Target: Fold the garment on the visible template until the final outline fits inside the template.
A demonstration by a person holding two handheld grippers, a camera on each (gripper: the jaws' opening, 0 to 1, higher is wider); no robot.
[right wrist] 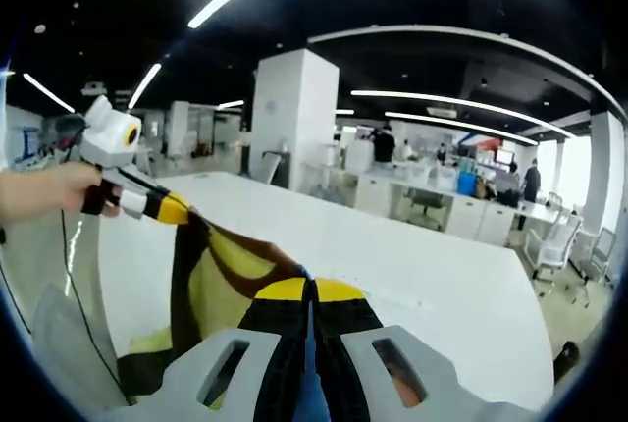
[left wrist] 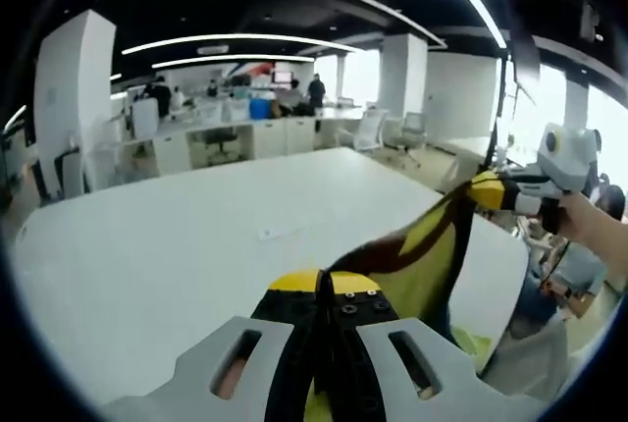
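A yellow and dark brown garment point(left wrist: 422, 255) hangs stretched in the air between both grippers, above the white table point(left wrist: 177, 245). In the left gripper view, my left gripper point(left wrist: 322, 290) is shut on one edge of the cloth at the bottom. My right gripper point(left wrist: 483, 192), held by a hand, pinches the other end at the right. In the right gripper view, the right gripper point(right wrist: 309, 294) is shut on the garment point(right wrist: 231, 280), and the left gripper point(right wrist: 177, 211) holds its far corner at the left. The cloth's lower part droops out of sight.
The white table point(right wrist: 432, 275) stretches wide ahead, with a small flat item point(left wrist: 280, 233) lying on it. Beyond it stand office desks point(left wrist: 245, 137), chairs point(left wrist: 371, 130), white pillars point(right wrist: 294, 118) and several people far back.
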